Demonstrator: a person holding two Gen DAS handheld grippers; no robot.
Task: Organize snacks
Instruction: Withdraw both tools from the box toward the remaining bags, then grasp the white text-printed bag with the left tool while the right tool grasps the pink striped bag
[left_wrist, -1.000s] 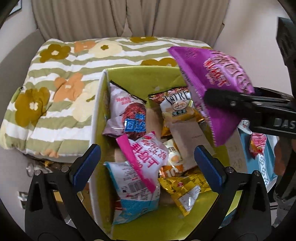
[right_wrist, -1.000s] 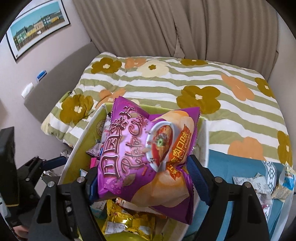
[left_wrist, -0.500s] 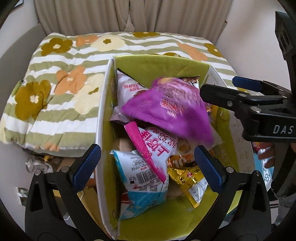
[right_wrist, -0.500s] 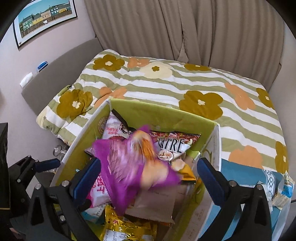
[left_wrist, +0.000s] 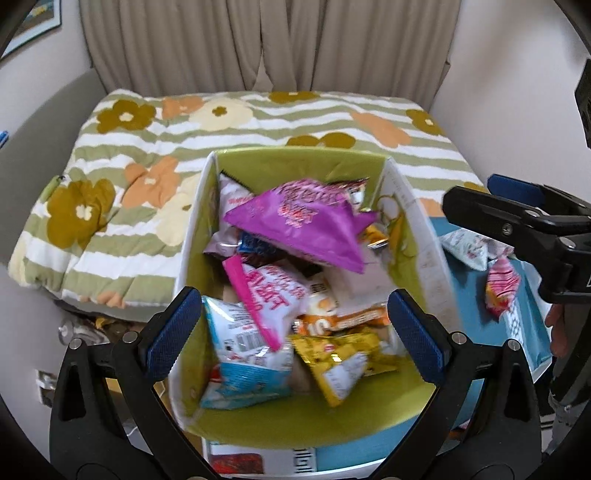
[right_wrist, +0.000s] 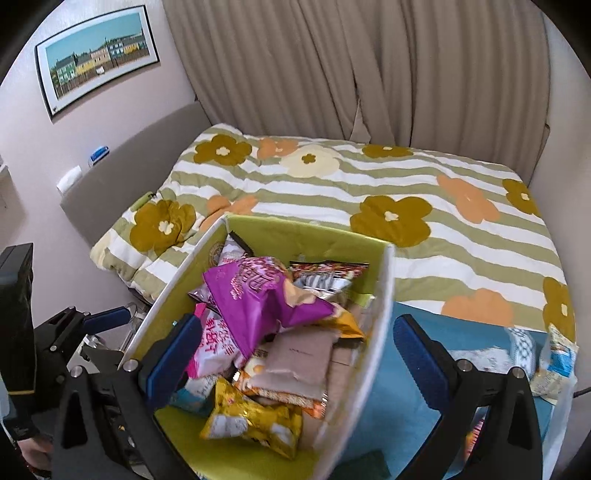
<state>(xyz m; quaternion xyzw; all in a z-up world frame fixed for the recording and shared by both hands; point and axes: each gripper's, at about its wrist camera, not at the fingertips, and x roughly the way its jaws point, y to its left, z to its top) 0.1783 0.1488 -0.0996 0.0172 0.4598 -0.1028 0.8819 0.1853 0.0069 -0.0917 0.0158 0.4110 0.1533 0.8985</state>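
Both grippers (left_wrist: 295, 334) (right_wrist: 297, 350) are gaping empty, the right one's jaws having just opened to drop the purple bag (left_wrist: 303, 225) into the green box (left_wrist: 295, 162)

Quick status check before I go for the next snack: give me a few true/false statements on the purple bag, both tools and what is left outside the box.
1. The purple chip bag lies in the green-lined box, on top of the other snacks. True.
2. The right tool grips the purple chip bag. False: its jaws have just been opening, stand wide now, and nothing is between them.
3. The left tool is open and holds nothing. True.
4. All snacks are inside the box. False: a pink packet and a white packet lie on the blue surface beside it.
5. The box sits on the flowered blanket. False: the flowered blanket lies behind it.
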